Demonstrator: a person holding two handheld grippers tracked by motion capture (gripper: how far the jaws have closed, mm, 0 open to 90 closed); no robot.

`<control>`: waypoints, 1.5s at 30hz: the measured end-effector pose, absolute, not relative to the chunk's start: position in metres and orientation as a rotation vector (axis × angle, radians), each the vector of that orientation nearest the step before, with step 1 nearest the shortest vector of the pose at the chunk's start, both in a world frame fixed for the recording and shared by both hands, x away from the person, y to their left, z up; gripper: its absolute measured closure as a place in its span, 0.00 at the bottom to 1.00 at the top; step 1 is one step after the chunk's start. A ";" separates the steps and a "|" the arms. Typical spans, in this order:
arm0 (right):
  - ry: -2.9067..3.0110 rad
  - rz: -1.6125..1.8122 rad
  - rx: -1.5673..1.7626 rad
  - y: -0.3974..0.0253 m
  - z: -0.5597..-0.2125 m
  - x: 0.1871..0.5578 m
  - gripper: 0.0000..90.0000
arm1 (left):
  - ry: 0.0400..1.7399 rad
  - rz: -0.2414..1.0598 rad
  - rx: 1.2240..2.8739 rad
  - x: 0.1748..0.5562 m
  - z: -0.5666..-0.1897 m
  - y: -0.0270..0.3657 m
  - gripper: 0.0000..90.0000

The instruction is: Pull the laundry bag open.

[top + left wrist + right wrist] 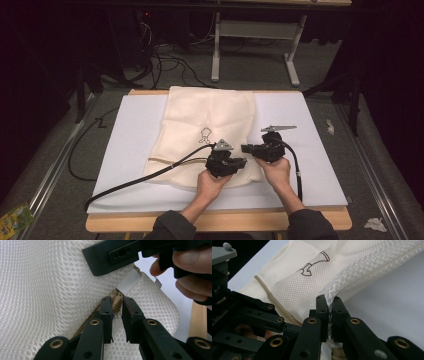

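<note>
We see a cream-white mesh fabric bag [210,127] lying flat on the white sheet-covered table [130,150], its near edge under both tools. The left gripper [243,163] sits just on that near edge. In the left gripper view its jaws stand apart with a narrow gap, and between their tips lies the tan plastic zipper pull [116,303] of the bag, not yet pinched as far as we can tell. Just beyond the jaw tips a short white ribbed tape tab [128,283] marks the end of the tan zipper line, which runs back beneath the left-hand jaw.

The right gripper [245,148] points toward the left one, their tips nearly meeting over the bag's near edge. In the right gripper view its jaws are pressed together on a bunched fold of the mesh [330,296], which rises crumpled straight out from between the tips. Beyond those tips the mesh stretches away up and to the right, and a small brown outline print [314,263] shows on the cloth farther off to the left. The person's right hand [275,170] grips that tool from behind.
</note>
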State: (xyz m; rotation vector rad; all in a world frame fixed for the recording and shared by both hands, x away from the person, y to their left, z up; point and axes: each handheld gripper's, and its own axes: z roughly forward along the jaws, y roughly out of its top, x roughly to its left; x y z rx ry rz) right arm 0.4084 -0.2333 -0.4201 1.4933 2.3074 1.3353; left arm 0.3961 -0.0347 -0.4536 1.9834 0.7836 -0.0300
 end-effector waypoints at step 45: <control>2.415 1.246 1.485 -0.234 -0.428 0.408 0.97 | 0.797 -0.011 2.026 0.398 -0.441 -0.029 0.97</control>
